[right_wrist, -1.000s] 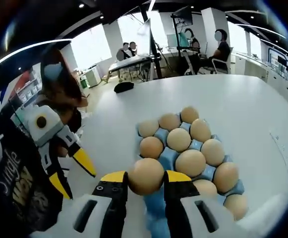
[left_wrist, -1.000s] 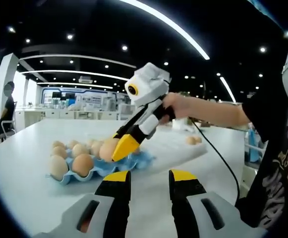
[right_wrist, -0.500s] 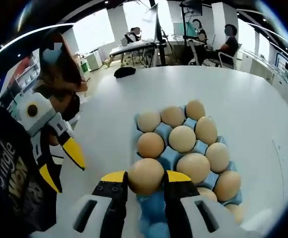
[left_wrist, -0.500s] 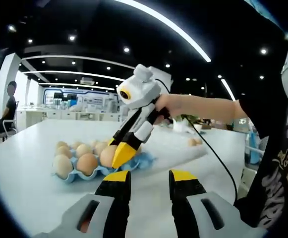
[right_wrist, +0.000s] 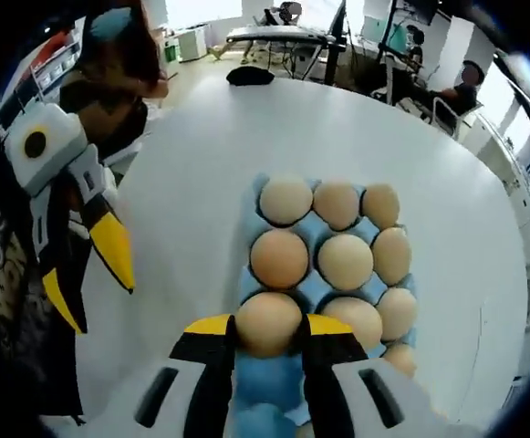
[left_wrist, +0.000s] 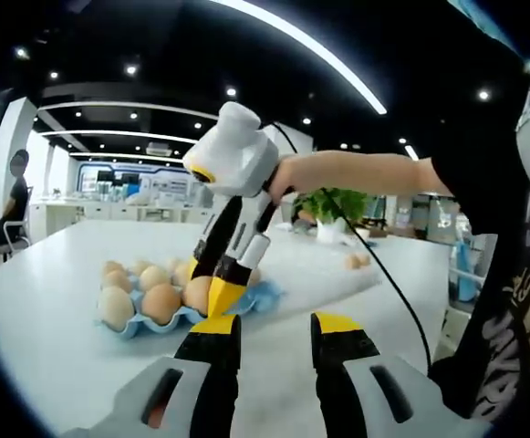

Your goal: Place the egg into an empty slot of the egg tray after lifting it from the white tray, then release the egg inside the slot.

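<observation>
White-bodied grippers (left_wrist: pixel 266 328), black yellow-tipped jaws, black cable (left_wrist: pixel 401 297), black printed T-shirt (left_wrist: pixel 511 265).

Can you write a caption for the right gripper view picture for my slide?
Right gripper holding an egg over the blue egg tray on the white table.

Brown egg (right_wrist: pixel 267 321) sits low over blue egg tray (right_wrist: pixel 266 401), among other eggs.

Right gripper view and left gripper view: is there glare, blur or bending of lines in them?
Left gripper view: bright ceiling strips curve strongly, fisheye bending; the egg tray is sharp. Right gripper view: the held egg is sharp with a soft highlight, and the table edge bows.
</observation>
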{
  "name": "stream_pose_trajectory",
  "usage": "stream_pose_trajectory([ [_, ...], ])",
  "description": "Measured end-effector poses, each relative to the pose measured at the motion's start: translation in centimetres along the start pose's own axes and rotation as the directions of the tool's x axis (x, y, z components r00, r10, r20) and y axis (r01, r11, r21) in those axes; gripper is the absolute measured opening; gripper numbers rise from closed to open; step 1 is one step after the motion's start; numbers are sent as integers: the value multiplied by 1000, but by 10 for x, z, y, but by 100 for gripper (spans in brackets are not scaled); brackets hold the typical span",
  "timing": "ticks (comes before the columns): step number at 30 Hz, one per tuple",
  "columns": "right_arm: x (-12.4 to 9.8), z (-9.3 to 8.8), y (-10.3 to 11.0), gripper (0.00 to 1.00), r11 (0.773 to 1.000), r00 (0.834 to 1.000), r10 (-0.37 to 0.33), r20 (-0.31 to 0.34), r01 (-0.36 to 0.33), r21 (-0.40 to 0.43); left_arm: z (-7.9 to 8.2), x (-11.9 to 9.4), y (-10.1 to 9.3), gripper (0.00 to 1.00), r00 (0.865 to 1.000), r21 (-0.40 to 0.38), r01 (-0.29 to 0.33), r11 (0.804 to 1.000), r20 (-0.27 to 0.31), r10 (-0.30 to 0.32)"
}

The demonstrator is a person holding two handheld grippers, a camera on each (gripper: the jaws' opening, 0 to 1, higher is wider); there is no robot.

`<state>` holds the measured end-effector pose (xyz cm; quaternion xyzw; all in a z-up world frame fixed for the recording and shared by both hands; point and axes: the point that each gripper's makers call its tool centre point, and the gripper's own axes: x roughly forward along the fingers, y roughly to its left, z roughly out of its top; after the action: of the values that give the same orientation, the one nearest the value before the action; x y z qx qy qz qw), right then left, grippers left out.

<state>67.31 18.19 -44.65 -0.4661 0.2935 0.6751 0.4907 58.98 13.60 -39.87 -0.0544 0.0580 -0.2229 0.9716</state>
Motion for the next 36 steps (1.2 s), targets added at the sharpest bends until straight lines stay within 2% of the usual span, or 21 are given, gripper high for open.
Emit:
stream_pose_trajectory([
  [6, -1, 1, -2, 31, 1000, 1000, 13, -28, -14, -22, 1, 0, -1, 30, 1000, -1, 9, 1000, 2, -9],
  [9, -3, -1, 0, 32, 998, 1000, -2, -26, 1, -56, 1, -1, -1, 30, 1000, -4, 15, 1000, 8, -15],
  [18, -10, 0, -8, 32, 999, 997, -24, 78, 26, -28, -3, 7, -2, 31, 999, -24, 52, 998, 2, -52],
  [19, -13, 3, -10, 33, 999, 992, -36, 117, 37, -6, -1, 9, -4, 31, 998, -20, 56, 998, 1, -56],
  [21, -23, 1, -10, 33, 999, 989, -45, 143, 43, 18, 1, 12, -6, 31, 998, -17, 67, 998, 1, -67],
  [24, -44, 6, -12, 36, 995, 967, -88, 237, 76, 60, 3, 16, -9, 32, 997, -12, 81, 997, 0, -81],
  [26, -57, 2, -14, 36, 992, 956, -106, 273, 80, 102, 1, 19, -9, 34, 996, -13, 89, 996, -3, -89],
  [28, -73, 3, -22, 37, 983, 931, -155, 332, 113, 142, 1, 23, -12, 35, 995, -8, 95, 995, -3, -95],
  [31, -89, -9, -22, 39, 975, 912, -191, 362, 135, 175, 2, 28, -15, 37, 994, -6, 109, 994, -9, -109],
  [32, -97, -16, -20, 41, 970, 902, -209, 379, 143, 194, 1, 30, -16, 37, 993, -2, 114, 994, -13, -114],
  [34, -103, -20, -22, 43, 965, 890, -232, 393, 158, 211, 2, 32, -19, 38, 992, 0, 123, 992, -17, -123],
  [36, -109, -28, -15, 43, 957, 873, -260, 413, 176, 230, 2, 35, -21, 38, 991, 1, 131, 991, -18, -131],
])
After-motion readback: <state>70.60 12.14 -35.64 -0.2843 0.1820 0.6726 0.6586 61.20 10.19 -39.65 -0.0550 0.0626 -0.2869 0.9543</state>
